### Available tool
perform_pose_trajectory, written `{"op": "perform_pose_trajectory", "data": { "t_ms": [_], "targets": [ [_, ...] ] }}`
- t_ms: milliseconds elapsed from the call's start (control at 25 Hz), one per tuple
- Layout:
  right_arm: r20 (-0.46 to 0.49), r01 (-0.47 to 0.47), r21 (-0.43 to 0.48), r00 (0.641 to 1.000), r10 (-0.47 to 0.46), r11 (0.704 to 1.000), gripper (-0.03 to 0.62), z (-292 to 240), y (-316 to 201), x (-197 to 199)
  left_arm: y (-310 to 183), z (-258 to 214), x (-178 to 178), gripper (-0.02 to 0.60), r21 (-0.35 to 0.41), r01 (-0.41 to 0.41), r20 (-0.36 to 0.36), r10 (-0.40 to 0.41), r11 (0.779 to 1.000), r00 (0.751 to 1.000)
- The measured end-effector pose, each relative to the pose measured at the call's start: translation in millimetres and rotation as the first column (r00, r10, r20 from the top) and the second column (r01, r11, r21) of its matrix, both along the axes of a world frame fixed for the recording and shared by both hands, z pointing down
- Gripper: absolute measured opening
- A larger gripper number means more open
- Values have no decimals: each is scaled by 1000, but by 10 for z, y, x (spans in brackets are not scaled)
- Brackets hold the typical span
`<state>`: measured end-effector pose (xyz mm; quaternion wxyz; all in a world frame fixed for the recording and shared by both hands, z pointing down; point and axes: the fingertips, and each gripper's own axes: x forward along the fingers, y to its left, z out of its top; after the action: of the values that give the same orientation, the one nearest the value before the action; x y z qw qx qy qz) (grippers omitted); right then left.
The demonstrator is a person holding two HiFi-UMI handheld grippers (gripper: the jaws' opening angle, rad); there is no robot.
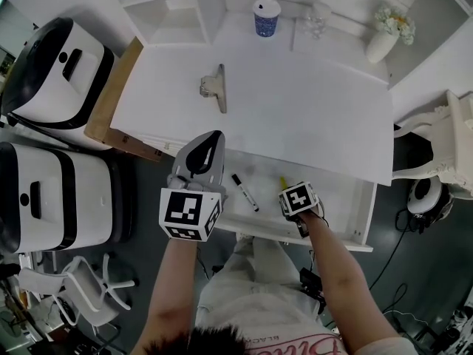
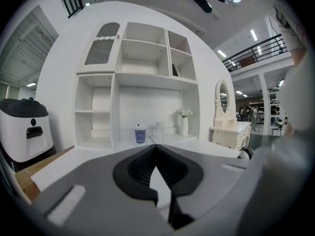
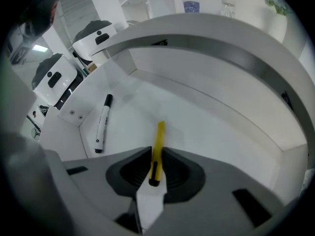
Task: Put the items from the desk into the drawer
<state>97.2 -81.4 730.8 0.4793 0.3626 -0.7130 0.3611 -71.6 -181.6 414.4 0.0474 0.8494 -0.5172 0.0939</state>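
Looked steeply down on a white bench (image 1: pixel 295 102), with two white-and-black machines (image 1: pixel 52 72) beside its left edge; found the drawer (image 1: pixel 336 202) standing open under the near edge, white inside; held the left hand-held gripper (image 2: pixel 156 149) about level near the drawer's left end, jaws together at the tips with nothing between them; pointed the right hand-held gripper (image 3: pixel 156 154) steeply down into the drawer, jaws clamped on the black end of a slim yellow item (image 3: pixel 159 139), with the yellow length reaching toward the drawer floor; could not tell whether it touched that floor; noted black-and-white square markers on both gripper cubes, with no letters among them; found at the far edge of the bench a vase of flowers (image 1: pixel 382 43), a lidded cup (image 1: pixel 266 17) with a blue pattern and a clear glass (image 1: pixel 315 22); found a metal clip (image 1: pixel 214 87) nearer the middle, well apart from the drawer; saw a white marker (image 3: pixel 102 124) with a black cap lying on the drawer floor, left of the yellow item and apart from it; made out dark print along its barrel, too small to read.
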Motion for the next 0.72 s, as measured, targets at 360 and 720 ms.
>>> {"op": "perform_pose_trajectory", "data": {
  "t_ms": [360,720],
  "targets": [
    [90,-48,12,995,47,999,256,-255,-3,-88,65,-154,58,9,26,-18,-23,18,1000,1000],
    [99,-51,161,994,36,986,272,-899,-173,-38,113,-473,46,9,83,-14,-54,18,996,998]
  ]
}}
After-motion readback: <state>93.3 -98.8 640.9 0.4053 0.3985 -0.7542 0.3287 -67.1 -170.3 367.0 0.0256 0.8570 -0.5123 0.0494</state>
